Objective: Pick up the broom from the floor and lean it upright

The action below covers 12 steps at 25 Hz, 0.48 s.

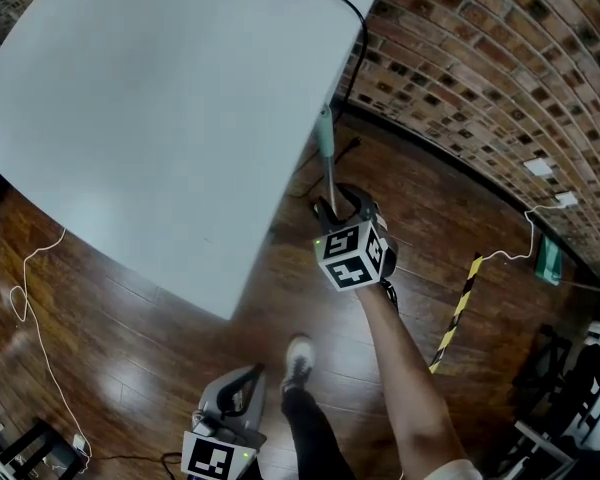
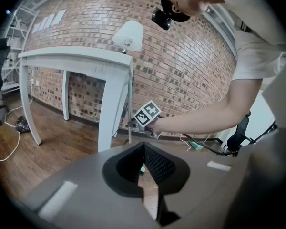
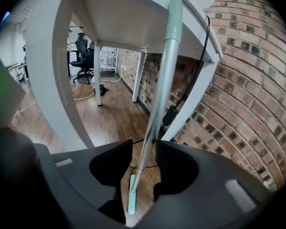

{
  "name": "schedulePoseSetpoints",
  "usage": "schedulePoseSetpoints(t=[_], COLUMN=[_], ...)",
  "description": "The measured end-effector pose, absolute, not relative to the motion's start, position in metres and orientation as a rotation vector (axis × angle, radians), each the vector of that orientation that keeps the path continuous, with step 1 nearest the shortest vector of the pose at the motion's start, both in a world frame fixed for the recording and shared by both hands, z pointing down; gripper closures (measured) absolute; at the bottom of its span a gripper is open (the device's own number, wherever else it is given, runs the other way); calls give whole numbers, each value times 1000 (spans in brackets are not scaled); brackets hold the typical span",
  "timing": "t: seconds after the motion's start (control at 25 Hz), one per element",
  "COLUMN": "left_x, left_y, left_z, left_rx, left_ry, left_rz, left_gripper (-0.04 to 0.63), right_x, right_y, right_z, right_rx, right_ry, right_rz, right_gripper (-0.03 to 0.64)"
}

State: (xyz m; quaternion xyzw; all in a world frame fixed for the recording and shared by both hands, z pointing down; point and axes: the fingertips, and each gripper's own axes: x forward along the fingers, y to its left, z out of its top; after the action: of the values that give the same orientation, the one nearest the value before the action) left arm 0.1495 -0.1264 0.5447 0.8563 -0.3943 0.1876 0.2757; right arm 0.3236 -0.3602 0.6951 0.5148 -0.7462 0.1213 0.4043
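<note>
Beside the brick wall [image 1: 480,88], I see my right gripper [image 3: 143,145] with jaws wide around the broom [image 3: 164,70], which leans on the desk [image 1: 160,118] edge near a cable [image 1: 364,30]; left gripper [image 2: 144,147] jaws closed, empty.

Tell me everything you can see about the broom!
The broom has a thin, shiny silver pole that looks like metal, a mint-green grip on top and a flat mint-green head down on the wooden floor. It stands nearly upright, its top seemingly leaning on the edge of the white table. The right gripper has its jaws open around the pole.
</note>
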Motion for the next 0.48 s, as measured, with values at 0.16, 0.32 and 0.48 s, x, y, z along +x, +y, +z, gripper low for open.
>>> schedulePoseSetpoints(t=[0.16,0.32,0.48], left_x=[149,149,150], left_y=[-123,-125,-137], left_z=[547,547,546], left_rx=[2292,2294,2318], left_ry=[-1054,-1052,-1063], left_rz=[502,502,508], left_gripper=[595,595,595], right_x=[330,333,335], right_y=[-361,-359,-353], right_z=[696,695,683], right_rx=[1321,1345,1387], right_ry=[-1877,-1877,-1881], right_rz=[313,325,325], right_gripper=[448,448,449])
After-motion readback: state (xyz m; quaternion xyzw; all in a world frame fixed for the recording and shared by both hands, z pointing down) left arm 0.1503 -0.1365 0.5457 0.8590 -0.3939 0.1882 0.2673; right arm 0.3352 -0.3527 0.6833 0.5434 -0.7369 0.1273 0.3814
